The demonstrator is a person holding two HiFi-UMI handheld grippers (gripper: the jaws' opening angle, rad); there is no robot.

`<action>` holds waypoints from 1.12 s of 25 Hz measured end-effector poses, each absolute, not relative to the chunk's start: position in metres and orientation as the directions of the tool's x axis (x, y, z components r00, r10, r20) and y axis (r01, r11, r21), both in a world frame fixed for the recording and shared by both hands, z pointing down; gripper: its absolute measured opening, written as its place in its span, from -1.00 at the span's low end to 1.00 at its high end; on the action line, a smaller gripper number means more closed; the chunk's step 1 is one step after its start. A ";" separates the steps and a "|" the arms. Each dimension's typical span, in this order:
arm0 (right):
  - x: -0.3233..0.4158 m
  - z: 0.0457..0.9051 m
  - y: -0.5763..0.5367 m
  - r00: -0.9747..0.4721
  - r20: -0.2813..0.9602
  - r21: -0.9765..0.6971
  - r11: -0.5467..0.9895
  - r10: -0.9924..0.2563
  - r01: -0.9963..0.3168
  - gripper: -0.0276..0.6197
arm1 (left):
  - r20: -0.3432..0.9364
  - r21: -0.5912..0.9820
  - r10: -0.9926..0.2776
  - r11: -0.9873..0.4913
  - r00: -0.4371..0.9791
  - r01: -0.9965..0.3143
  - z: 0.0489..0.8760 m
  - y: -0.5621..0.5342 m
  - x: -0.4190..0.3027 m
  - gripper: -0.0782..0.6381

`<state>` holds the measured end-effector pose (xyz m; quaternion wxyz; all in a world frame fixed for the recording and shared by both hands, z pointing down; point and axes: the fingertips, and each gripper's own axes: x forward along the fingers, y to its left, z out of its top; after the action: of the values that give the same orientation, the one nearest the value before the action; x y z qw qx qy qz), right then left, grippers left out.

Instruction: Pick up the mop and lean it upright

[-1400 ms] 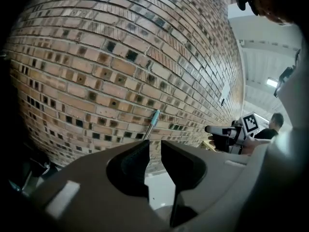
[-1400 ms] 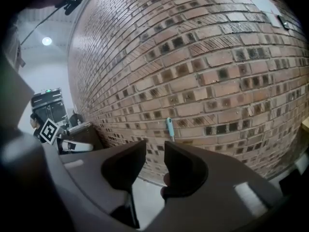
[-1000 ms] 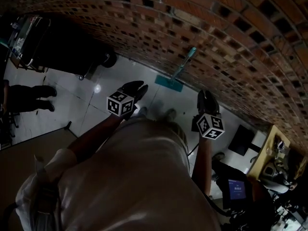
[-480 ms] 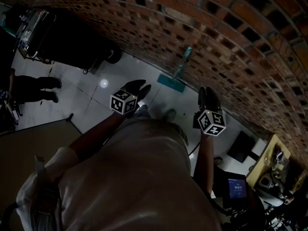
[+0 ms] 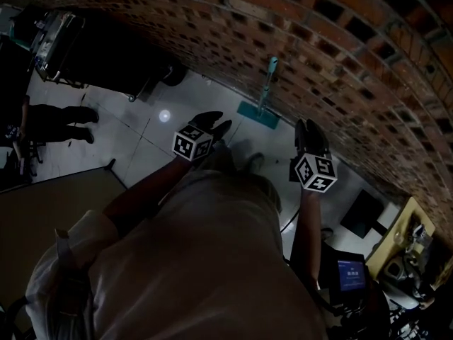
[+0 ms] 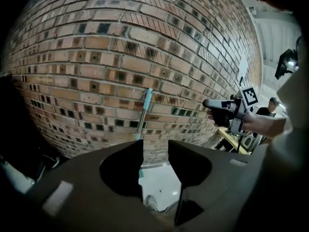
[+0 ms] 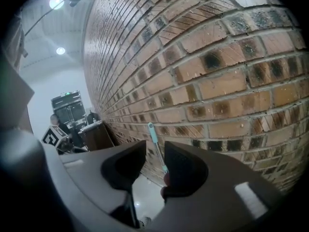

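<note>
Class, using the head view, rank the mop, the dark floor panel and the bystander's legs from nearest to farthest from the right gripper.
1. The mop, just ahead-left of the right gripper, at the brick wall.
2. The dark floor panel, lower right.
3. The bystander's legs, far left.

Operator: pale short-sleeved shirt (image 5: 212,261); left gripper (image 5: 218,120) and right gripper (image 5: 307,126) black-bodied, each carrying a white cube (image 5: 192,142) with black square markers.

Rough brick wall (image 5: 340,41), glossy floor tiles (image 5: 134,137), smooth plastic mop handle (image 5: 267,87)
</note>
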<state>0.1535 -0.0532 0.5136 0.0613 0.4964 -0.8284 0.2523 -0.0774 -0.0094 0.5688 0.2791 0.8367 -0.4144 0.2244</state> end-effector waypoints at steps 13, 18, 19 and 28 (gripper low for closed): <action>0.161 0.530 -0.052 -0.424 0.397 -0.358 0.288 -0.814 -0.888 -0.58 | 0.675 0.276 -0.447 -0.586 0.588 -0.762 0.637 -0.061 -0.045 -0.26; 0.160 0.538 -0.064 -0.393 0.415 -0.349 0.256 -0.820 -0.902 -0.58 | 0.687 0.282 -0.418 -0.602 0.595 -0.748 0.659 -0.092 -0.031 -0.23; 0.160 0.541 -0.066 -0.389 0.421 -0.350 0.249 -0.819 -0.903 -0.58 | 0.687 0.286 -0.413 -0.604 0.598 -0.744 0.663 -0.097 -0.028 -0.22; 0.157 0.564 -0.084 -0.363 0.459 -0.347 0.212 -0.811 -0.913 -0.57 | 0.736 0.258 -0.364 -0.628 0.570 -0.734 0.712 -0.128 -0.017 -0.15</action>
<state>0.1573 -0.0841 0.5637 0.0888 0.5574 -0.7734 0.2886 -0.0172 -0.1284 0.7115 0.2815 0.8401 -0.3269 0.3287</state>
